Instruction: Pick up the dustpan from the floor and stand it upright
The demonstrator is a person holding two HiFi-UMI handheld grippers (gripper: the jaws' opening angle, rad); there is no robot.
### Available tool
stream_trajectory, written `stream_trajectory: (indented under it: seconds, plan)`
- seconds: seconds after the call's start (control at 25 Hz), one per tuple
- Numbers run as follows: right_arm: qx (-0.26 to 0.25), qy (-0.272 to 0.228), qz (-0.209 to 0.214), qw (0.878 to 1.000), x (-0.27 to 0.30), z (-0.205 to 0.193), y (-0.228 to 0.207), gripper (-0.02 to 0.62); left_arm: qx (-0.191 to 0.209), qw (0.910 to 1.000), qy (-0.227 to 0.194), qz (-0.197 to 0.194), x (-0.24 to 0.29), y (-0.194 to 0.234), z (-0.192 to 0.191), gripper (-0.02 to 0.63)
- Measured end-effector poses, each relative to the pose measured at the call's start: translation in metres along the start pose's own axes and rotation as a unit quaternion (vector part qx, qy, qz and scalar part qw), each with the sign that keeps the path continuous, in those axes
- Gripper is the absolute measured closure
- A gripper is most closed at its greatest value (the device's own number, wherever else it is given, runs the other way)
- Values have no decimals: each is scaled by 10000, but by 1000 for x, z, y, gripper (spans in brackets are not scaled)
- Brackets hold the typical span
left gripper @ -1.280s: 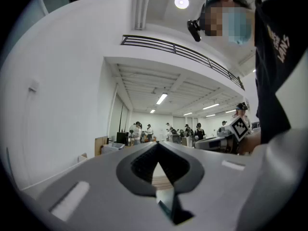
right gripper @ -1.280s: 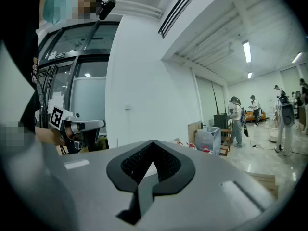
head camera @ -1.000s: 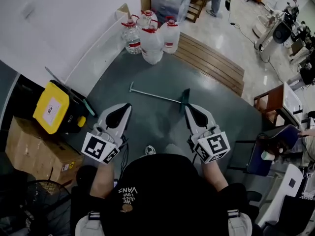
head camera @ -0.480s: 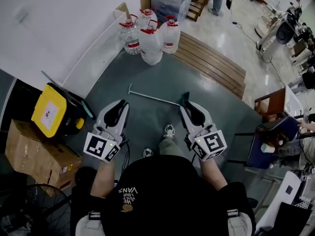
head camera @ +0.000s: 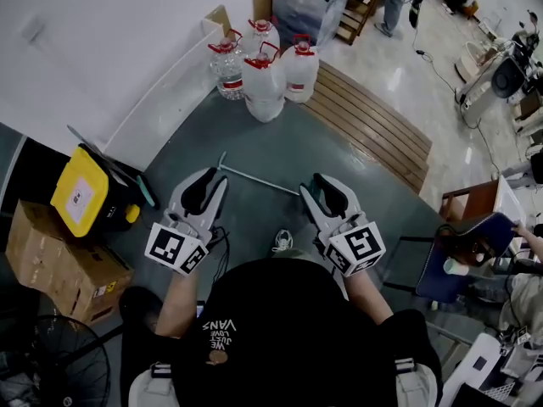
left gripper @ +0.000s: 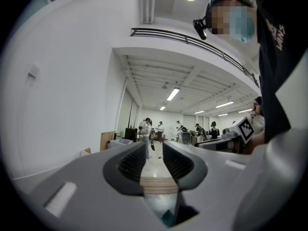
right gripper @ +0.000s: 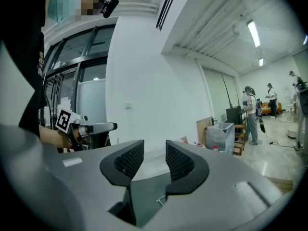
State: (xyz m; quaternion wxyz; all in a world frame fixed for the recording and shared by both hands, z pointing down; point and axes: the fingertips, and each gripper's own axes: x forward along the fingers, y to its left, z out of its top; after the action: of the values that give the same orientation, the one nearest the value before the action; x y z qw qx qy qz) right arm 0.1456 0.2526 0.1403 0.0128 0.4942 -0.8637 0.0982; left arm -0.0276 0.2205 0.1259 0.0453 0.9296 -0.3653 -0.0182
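Both grippers have just been opening, with nothing between their jaws: the left gripper (head camera: 206, 185) stands narrowly parted, the right gripper (head camera: 327, 192) wider. The dustpan (head camera: 254, 179) lies flat on the floor (head camera: 280, 138) just ahead of them (pan end at the right gripper's tip).

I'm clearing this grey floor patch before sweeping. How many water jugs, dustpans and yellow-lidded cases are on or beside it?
Water jugs: 4
Dustpan: 1
Yellow-lidded case: 1
Total: 6
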Motion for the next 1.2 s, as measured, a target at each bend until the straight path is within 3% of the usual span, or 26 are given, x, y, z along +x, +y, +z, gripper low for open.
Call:
stream_trajectory:
  seconds: [0.12, 0.28, 0.52, 0.68, 1.0, 1.2]
  plan:
    - [10, 36, 185, 9998, 9, -5, -20, 468, -93, 9998, 42, 143, 21, 3, -7, 436]
    - [15, 175, 312, 9994, 20, -10, -43, 464, -205, 9993, 144, 294, 45, 10, -18, 433]
    - [49, 333, 134, 9993, 43, -24, -70, 453, -420, 9983, 301, 263, 74, 37, -35, 431]
    - [100, 323, -150, 9993, 59, -32, -80, 453, -497, 9980, 388, 1, 95, 59, -43, 431]
    - [190, 224, -1121, 9933, 102, -39, -97, 453, -511, 9925, 683, -874, 137, 111, -59, 431]
    - [199, 496, -1525, 9869, 129, -65, -104, 453, -607, 9859, 1013, -1187, 159, 145, -88, 431]
